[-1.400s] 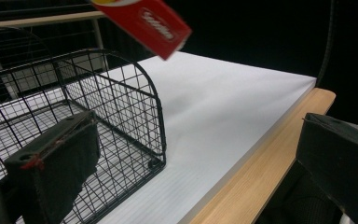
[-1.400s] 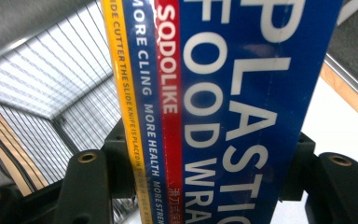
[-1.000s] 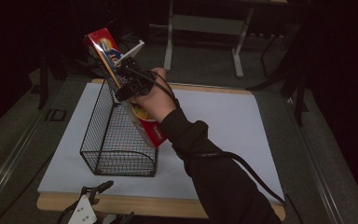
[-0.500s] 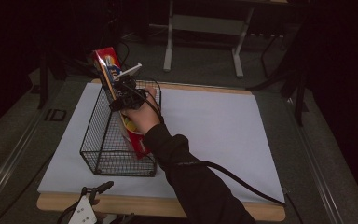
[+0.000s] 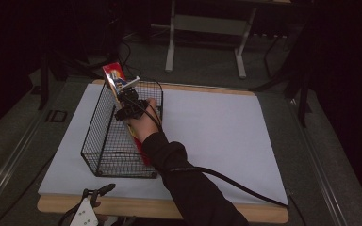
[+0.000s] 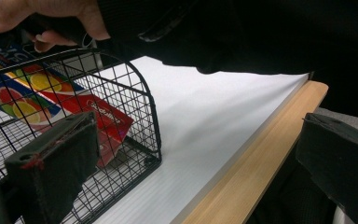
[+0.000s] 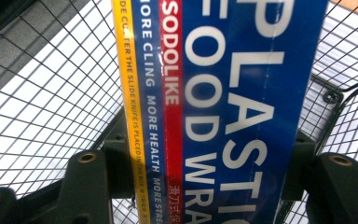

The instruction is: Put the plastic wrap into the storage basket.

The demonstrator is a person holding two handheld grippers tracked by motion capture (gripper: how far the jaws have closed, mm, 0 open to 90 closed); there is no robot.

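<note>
Nearest me, at the near edge of the table, the left gripper point(image 5: 92, 207) lies idle just this side of the black wire basket point(image 5: 104, 155), its two black jaws spread wide with nothing between them. Beyond it, the basket stands on the white sheet covering the wooden table point(image 5: 226, 136). Over the basket's right wall reaches the person's right hand point(image 5: 143, 123), and the right gripper point(image 5: 128, 109) is clamped on a long red-and-blue cardboard box of plastic food wrap point(image 7: 223, 107); its jaws press the box from both sides. The box slants inside the basket, its lower end down near the basket's near wall, its upper end poking above the far rim. I would judge the step to be laying the box into the basket. Next, it seems, the far end must drop below the rim before the jaws let go, or the box may stay propped on the wire.
</note>
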